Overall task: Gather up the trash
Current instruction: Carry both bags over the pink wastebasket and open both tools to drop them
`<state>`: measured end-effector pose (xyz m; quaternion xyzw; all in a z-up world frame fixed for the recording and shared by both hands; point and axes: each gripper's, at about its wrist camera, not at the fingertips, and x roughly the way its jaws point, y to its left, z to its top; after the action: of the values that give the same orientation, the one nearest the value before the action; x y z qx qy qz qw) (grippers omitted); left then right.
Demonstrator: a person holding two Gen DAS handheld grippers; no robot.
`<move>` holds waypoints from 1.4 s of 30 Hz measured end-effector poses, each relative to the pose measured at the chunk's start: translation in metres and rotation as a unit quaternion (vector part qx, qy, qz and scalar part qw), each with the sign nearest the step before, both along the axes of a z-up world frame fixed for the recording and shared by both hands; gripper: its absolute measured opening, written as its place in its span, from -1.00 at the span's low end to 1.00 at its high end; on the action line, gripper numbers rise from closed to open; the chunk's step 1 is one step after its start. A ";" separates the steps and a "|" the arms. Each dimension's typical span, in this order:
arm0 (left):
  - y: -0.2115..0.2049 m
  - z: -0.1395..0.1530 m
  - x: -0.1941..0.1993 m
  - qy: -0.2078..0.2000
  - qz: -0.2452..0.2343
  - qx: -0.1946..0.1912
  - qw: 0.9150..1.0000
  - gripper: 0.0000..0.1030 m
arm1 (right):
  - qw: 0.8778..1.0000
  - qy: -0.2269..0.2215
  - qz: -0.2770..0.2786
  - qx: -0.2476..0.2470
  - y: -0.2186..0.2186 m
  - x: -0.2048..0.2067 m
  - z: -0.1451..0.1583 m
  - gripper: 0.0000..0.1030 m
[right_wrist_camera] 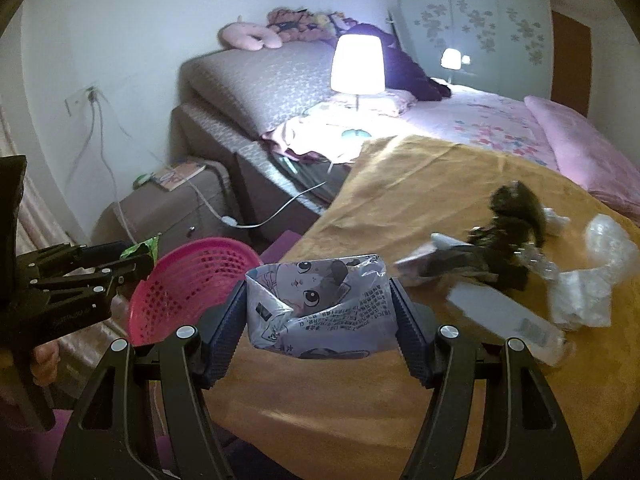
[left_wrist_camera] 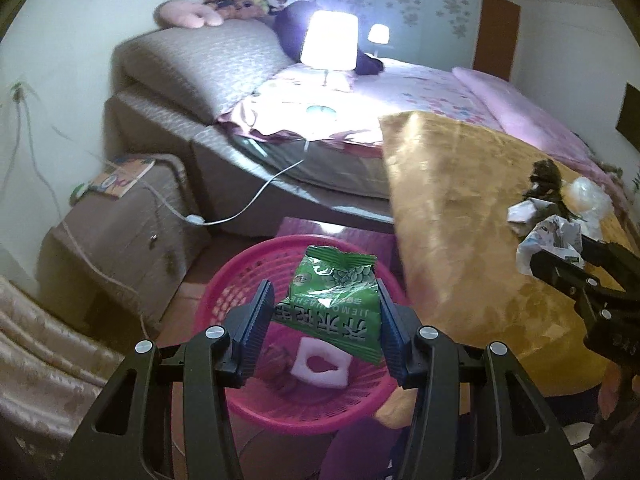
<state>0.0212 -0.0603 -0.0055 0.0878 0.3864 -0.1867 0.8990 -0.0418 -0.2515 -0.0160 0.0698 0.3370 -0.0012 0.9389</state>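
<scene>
My right gripper (right_wrist_camera: 318,312) clamps a crumpled cartoon-printed wrapper (right_wrist_camera: 320,304) above the orange bedspread (right_wrist_camera: 400,208); my left gripper (right_wrist_camera: 132,268), beside the pink basket (right_wrist_camera: 188,288), pinches a green packet (right_wrist_camera: 144,249).

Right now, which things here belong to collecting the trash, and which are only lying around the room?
Part of the job:
- green snack bag in left gripper
- cartoon wrapper in right gripper
- pink basket
- clear plastic scraps

Just lying about:
- lamp
- plush toys
- white cable

Both grippers' fingers (left_wrist_camera: 256,320) (right_wrist_camera: 412,334) clamped, angled downward
</scene>
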 end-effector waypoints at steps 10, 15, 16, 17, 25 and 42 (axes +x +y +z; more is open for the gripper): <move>0.035 -0.016 0.012 0.019 0.055 0.006 0.998 -0.08 | 0.999 0.024 0.049 0.002 0.035 0.026 -0.010 0.27; 0.046 -0.024 0.021 0.031 0.078 0.007 0.996 -0.08 | 0.997 0.035 0.071 0.007 0.049 0.040 -0.014 0.27; 0.048 -0.027 0.023 0.033 0.081 0.009 0.996 -0.08 | 0.996 0.037 0.075 0.007 0.052 0.043 -0.015 0.27; 0.049 -0.029 0.025 0.036 0.084 0.011 0.996 -0.07 | 0.996 0.039 0.080 0.008 0.055 0.046 -0.015 0.27; 0.052 -0.048 0.036 0.054 0.094 0.028 0.994 -0.08 | 0.994 0.050 0.102 0.010 0.071 0.067 -0.020 0.27; 0.054 -0.064 0.045 0.080 0.104 0.038 0.991 -0.06 | 0.989 0.074 0.122 0.036 0.086 0.088 -0.032 0.33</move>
<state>0.0666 -0.0061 -0.0691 0.0664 0.4710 -0.0836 0.8757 0.0463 -0.1655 -0.0482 0.0616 0.4116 0.1207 0.9012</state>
